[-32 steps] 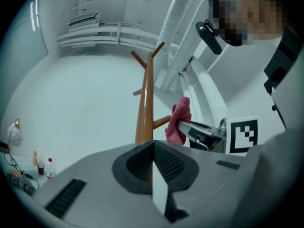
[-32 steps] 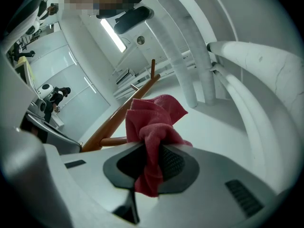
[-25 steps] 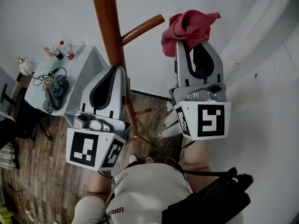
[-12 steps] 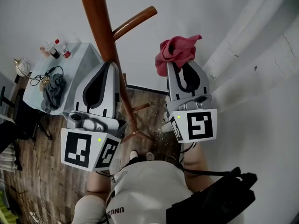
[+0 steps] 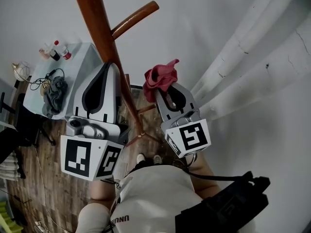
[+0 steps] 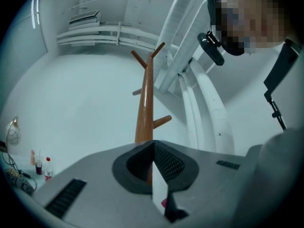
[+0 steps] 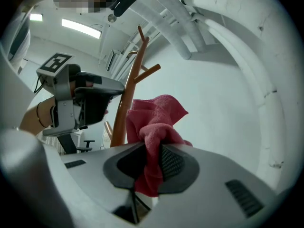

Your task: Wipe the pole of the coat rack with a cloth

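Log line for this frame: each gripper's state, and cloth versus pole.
left gripper: shut, empty, beside pole | right gripper: shut on red cloth | contact: none seen, head view

Both grippers are pale grey shells with dark oval cut-outs, the left gripper [image 5: 109,66] broader than the right gripper [image 5: 168,88]. Each carries a white cube [image 5: 90,158] printed with black square markers at its rear. Black ridged pads [image 6: 166,163] line the jaws, and slotted vents [image 6: 66,197] mark the shell. The person wears a light top [image 5: 155,191] with small dark lettering, a black strapped pack [image 5: 221,210] and pale shoes [image 5: 156,158].
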Action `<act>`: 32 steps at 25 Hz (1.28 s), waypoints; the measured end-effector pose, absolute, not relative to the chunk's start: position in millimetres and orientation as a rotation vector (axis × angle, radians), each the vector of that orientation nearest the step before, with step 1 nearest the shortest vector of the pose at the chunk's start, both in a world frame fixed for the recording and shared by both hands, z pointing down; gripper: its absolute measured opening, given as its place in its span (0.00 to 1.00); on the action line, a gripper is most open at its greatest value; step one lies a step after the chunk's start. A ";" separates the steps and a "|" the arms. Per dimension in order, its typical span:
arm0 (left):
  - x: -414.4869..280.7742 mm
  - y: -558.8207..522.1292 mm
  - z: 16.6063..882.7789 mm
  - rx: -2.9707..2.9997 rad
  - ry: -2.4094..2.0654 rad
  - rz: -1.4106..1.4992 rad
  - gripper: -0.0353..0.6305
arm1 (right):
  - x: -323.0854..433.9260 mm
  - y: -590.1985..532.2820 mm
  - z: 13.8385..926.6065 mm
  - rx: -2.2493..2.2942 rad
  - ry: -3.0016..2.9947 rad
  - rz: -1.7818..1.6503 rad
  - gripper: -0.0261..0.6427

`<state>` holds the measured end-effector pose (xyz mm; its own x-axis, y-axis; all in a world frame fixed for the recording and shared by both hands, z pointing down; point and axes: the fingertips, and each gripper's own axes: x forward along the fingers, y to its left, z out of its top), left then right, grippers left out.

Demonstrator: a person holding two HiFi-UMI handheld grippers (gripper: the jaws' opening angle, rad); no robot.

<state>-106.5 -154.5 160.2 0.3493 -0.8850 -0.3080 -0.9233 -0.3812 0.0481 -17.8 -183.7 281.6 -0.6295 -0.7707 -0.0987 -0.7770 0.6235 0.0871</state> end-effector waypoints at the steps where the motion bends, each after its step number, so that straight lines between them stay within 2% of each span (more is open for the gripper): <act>1: -106.4 -154.1 160.1 -2.468 1.663 0.430 0.07 | -20.5 -181.9 288.0 -1.318 2.799 0.163 0.14; 17: -106.0 -152.7 161.1 -2.458 1.661 0.391 0.07 | -50.3 -166.5 377.1 -1.278 2.986 -0.112 0.14; 32: -105.5 -152.9 160.9 -2.464 1.663 0.390 0.07 | -64.8 -172.3 442.8 -1.318 3.132 -0.233 0.14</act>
